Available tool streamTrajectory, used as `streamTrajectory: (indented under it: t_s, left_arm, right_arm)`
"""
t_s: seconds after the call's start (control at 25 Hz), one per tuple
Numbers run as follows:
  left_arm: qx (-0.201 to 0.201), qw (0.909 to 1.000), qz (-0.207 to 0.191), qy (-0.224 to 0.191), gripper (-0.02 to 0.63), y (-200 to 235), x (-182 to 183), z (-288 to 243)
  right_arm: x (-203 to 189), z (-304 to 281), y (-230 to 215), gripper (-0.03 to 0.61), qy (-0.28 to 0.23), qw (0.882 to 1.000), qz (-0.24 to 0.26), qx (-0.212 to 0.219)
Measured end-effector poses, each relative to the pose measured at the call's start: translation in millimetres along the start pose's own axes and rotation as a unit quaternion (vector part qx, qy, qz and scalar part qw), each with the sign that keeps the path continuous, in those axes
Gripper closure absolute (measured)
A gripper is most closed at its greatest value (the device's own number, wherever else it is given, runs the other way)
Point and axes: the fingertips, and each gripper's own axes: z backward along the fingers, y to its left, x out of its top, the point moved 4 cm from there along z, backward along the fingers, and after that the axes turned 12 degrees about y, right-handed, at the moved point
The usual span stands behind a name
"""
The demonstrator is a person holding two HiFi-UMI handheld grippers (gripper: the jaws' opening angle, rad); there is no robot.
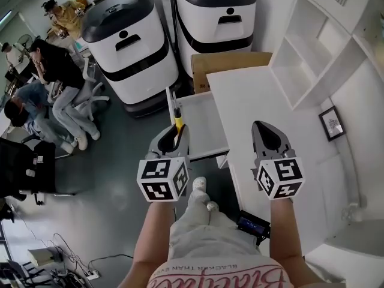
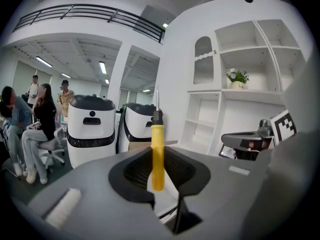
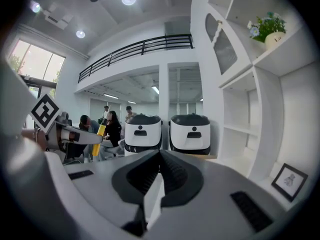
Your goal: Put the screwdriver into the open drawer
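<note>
- The left gripper (image 1: pixel 176 134) is clenched on the screwdriver (image 2: pixel 157 153), pinching the lower part of its yellow handle; the shaft stands up out of the jaws.
- The right gripper (image 3: pixel 160 160) is clenched on nothing; it hovers over the white desk (image 1: pixel 264 95).
- The step in hand looks like carrying the tool to the open drawer (image 1: pixel 207 128); in the head view it sits above the drawer's left edge, not yet inside.
- To do it well: bring it over the drawer's middle; tip the shaft toward level; lower it close to the drawer floor; only then release, since a high drop may bounce it.
- The tool has a slim yellow handle, a black collar and a thin metal shaft; being round, it will probably roll.
</note>
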Motion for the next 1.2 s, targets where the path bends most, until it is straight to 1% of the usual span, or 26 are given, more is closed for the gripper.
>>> streamTrajectory:
  t_s: [0.2, 0.36, 0.56, 0.68, 0.92, 1.2]
  left_arm:
    - [-0.018, 0.999, 0.017, 0.037, 0.534, 7.0, -4.5, -38.7]
    - [-0.022, 0.9971, 0.022, 0.069, 0.534, 14.3, -10.8, -73.8]
    - [-0.036, 0.9925, 0.038, 0.111, 0.534, 24.6, -20.9, -113.6]
    - [-0.036, 0.9895, 0.044, 0.133, 0.534, 33.5, -26.1, -134.3]
    - [-0.045, 0.9812, 0.055, 0.179, 0.534, 47.2, -43.1, -177.1]
    - [-0.053, 0.9675, 0.054, 0.241, 0.534, 52.6, -76.8, -219.9]
  right_arm:
    - [-8.8, -26.4, -15.2, 0.571, 0.025, 1.0, -0.011, -0.009]
    - [-16.5, -49.1, -26.6, 0.571, 0.046, 0.999, -0.019, -0.015]
    - [-30.0, -76.1, -40.9, 0.571, 0.078, 0.996, -0.036, -0.026]
    - [-36.8, -90.8, -46.0, 0.571, 0.098, 0.994, -0.044, -0.029]
    - [-55.8, -121.0, -53.5, 0.571, 0.139, 0.988, -0.055, -0.034]
    - [-76.1, -147.9, -61.2, 0.571, 0.177, 0.981, -0.067, -0.039]
